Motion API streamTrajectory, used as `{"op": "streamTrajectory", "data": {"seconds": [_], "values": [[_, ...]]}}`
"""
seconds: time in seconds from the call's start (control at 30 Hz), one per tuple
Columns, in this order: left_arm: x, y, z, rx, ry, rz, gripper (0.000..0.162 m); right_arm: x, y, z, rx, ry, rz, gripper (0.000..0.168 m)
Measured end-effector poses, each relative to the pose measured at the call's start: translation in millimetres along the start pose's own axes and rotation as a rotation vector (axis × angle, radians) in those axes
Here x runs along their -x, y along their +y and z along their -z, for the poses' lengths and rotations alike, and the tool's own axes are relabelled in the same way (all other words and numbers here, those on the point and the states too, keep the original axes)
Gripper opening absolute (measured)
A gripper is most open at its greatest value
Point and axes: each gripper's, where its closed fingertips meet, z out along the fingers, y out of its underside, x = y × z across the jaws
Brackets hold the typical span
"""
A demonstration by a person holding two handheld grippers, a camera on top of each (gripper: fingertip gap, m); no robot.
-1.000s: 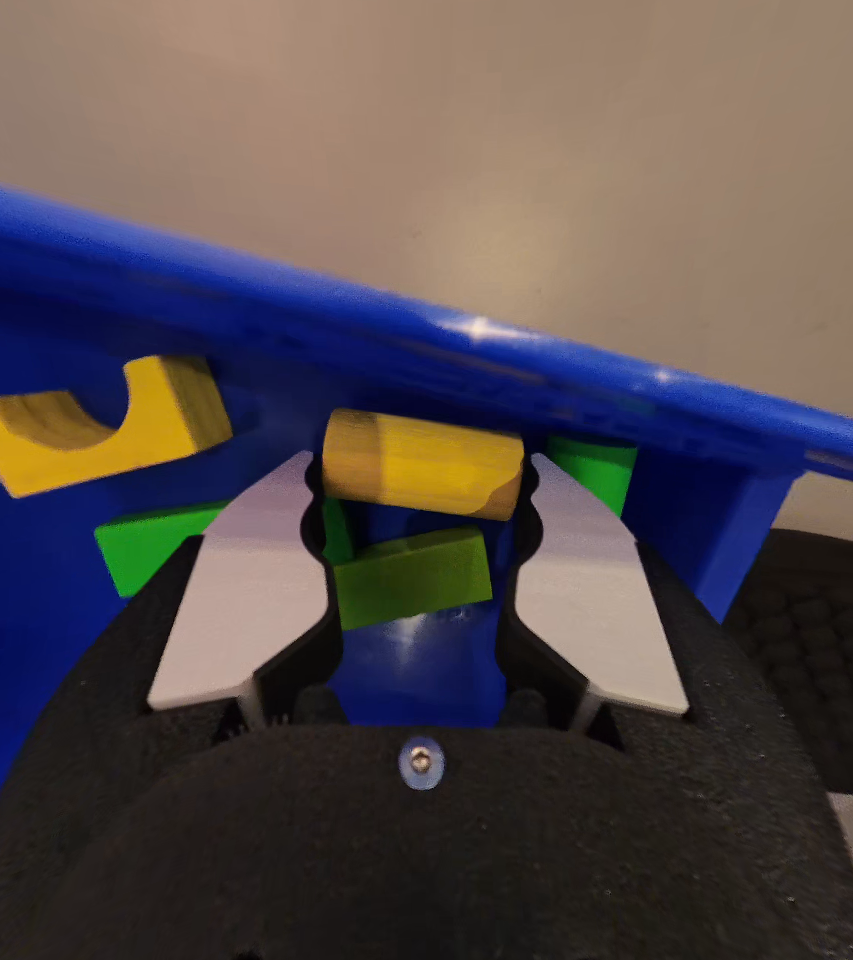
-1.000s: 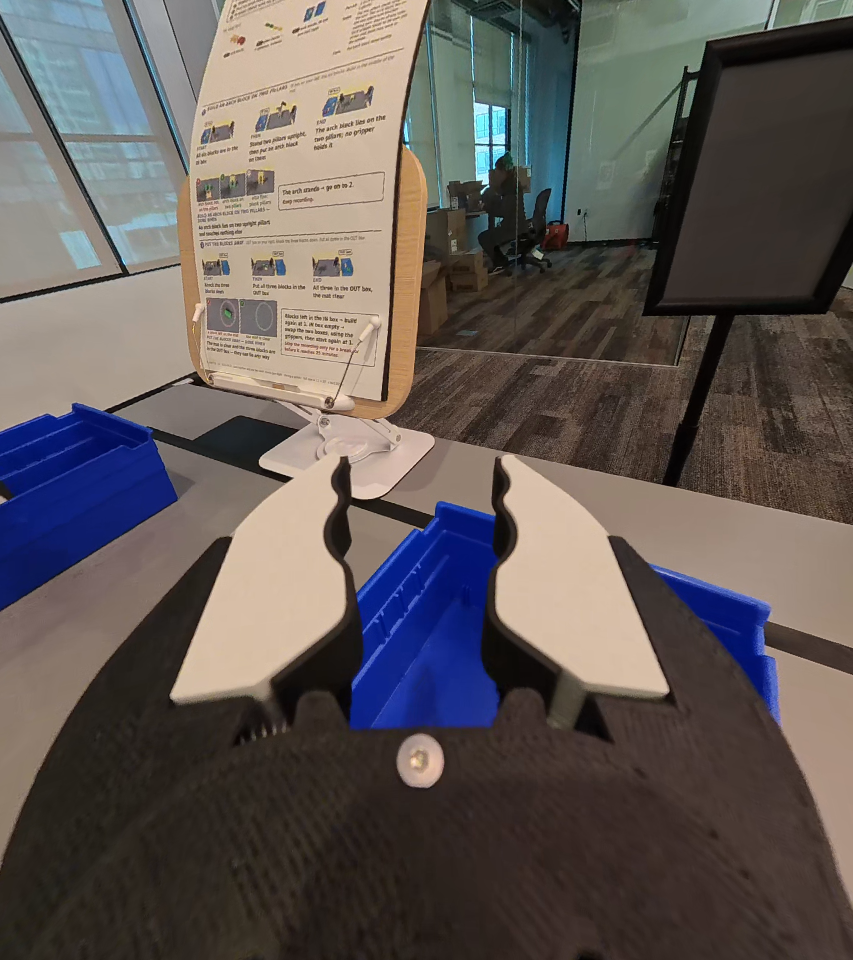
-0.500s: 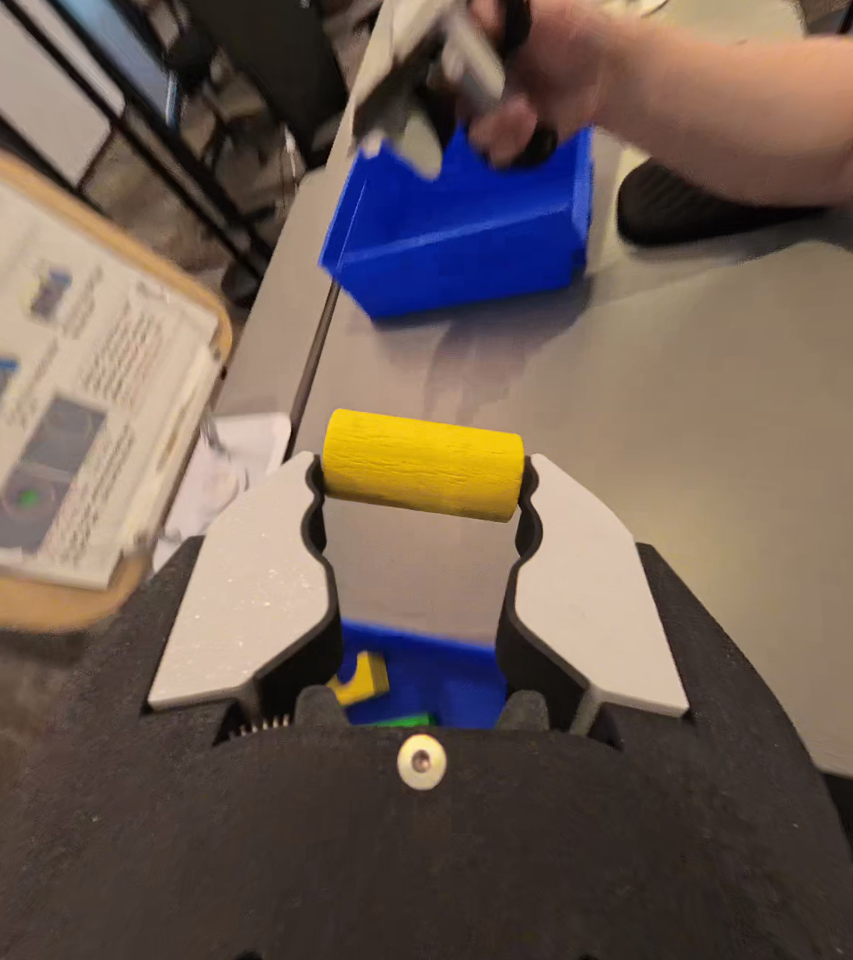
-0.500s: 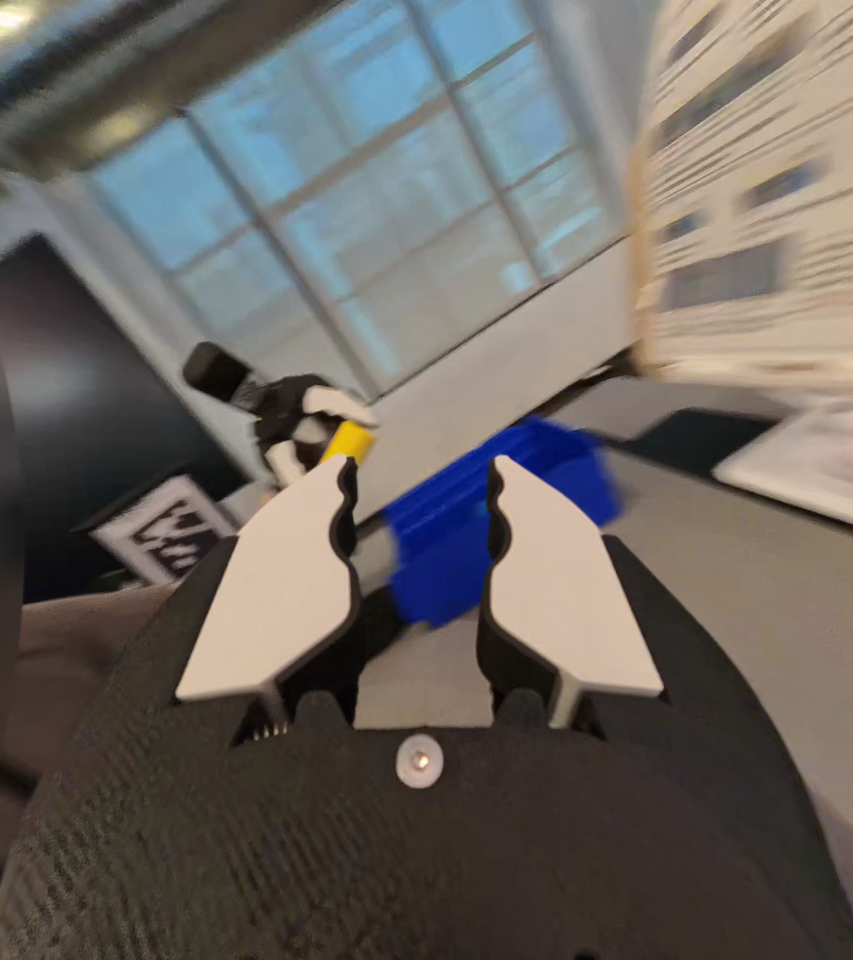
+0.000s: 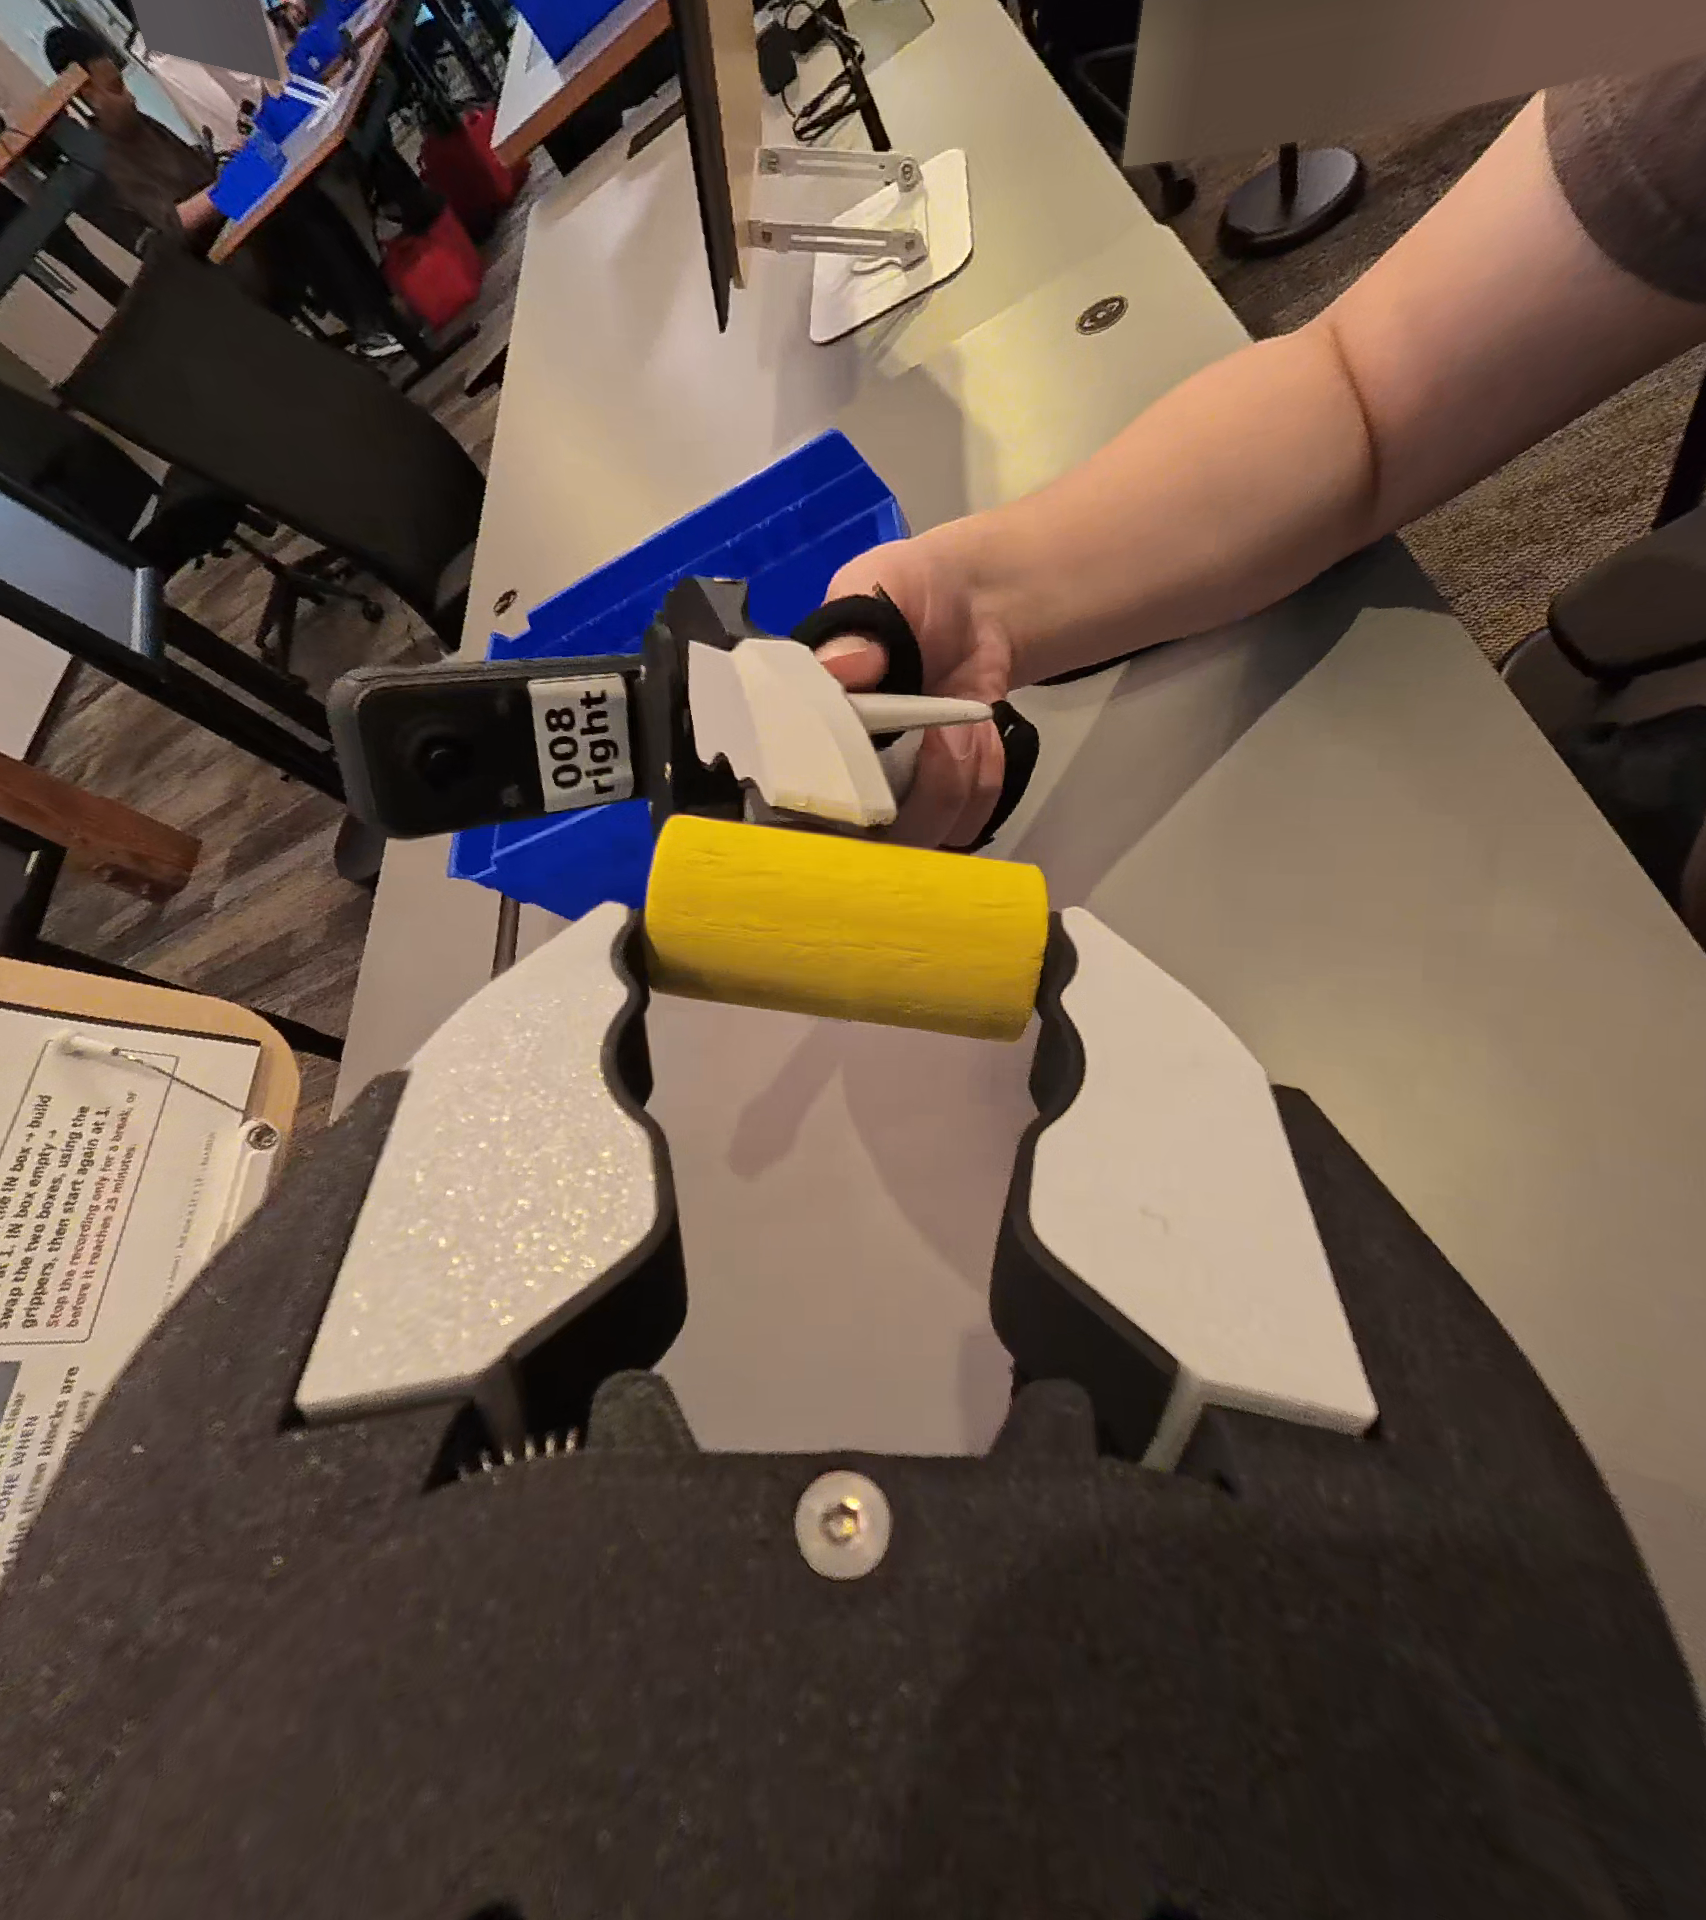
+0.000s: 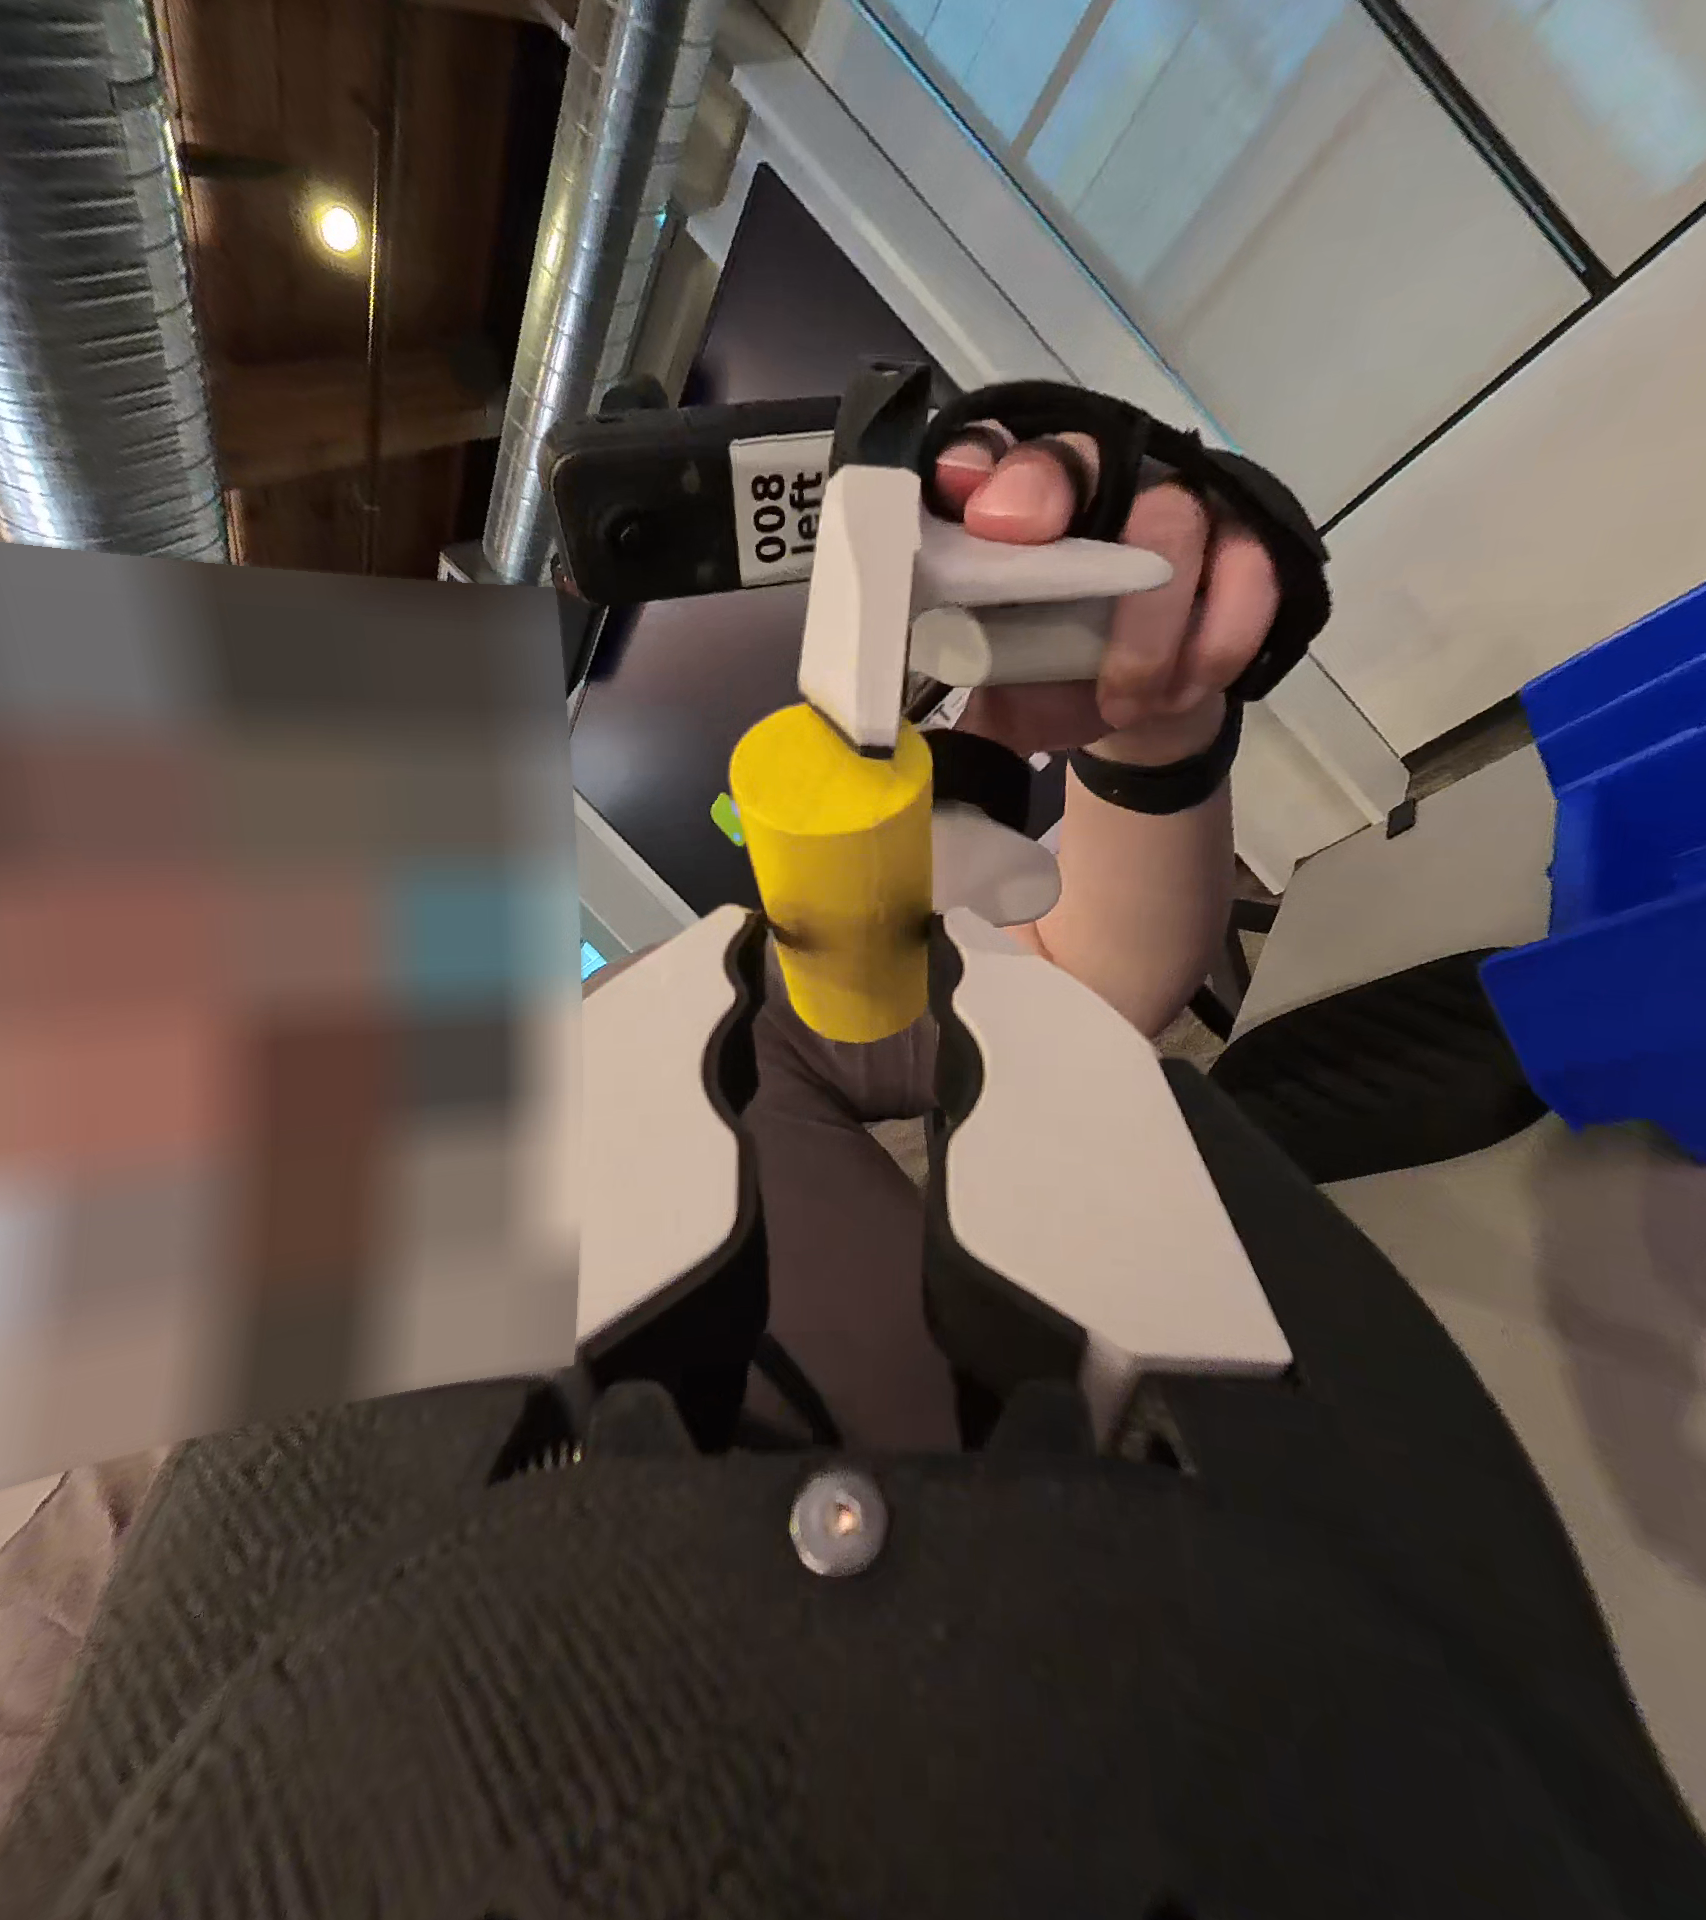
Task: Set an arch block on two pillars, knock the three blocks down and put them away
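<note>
A yellow cylinder block (image 5: pixel 844 940) is held in the air over the grey table (image 5: pixel 1348 1091). My left gripper (image 5: pixel 844 966) is shut on its two flat ends. My right gripper (image 6: pixel 844 930) faces it, and its fingertips (image 6: pixel 942 935) are closed on the cylinder's round side (image 6: pixel 838 873). In the left wrist view the right gripper (image 5: pixel 797 758) sits just behind the cylinder, held by a hand. In the right wrist view one left finger (image 6: pixel 854 613) presses on the cylinder's upper end. No arch block or second pillar is in view now.
A blue bin (image 5: pixel 724 582) stands on the table behind the right gripper. Another blue bin (image 6: pixel 1680 883) is at the right edge of the right wrist view. An instruction board (image 5: pixel 49 1195) stands at the left, and a white stand (image 5: pixel 880 239) is farther back. Only a small space, under 4 cm, lies between the two pairs of fingers.
My left gripper lifted the yellow cylinder out of the blue bin and swung it over the table. My right gripper turned from the other bin to face it and closed on the cylinder.
</note>
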Motion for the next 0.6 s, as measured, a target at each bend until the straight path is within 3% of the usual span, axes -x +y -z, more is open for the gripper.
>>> {"op": "streamTrajectory", "data": {"seconds": [0.23, 0.37, 0.47, 0.6], "values": [[-7, 1, -4, 0.030, 0.029, 0.003, 0.072, -2, 9, -4, 0.053, 0.015, 0.026, 0.031], [4, 15, -2, 0.072, -0.055, 0.040, 0.080, -12, 4, 2, 0.042, 0.103, 0.121, 0.031], [12, 28, 9, 0.102, -0.122, 0.103, 0.085, -38, -2, 16, 0.025, 0.277, 0.222, 0.031], [18, 56, 39, 0.143, -0.230, 0.212, 0.083, -110, -13, 70, 0.063, 0.791, 0.451, 0.031]]}}
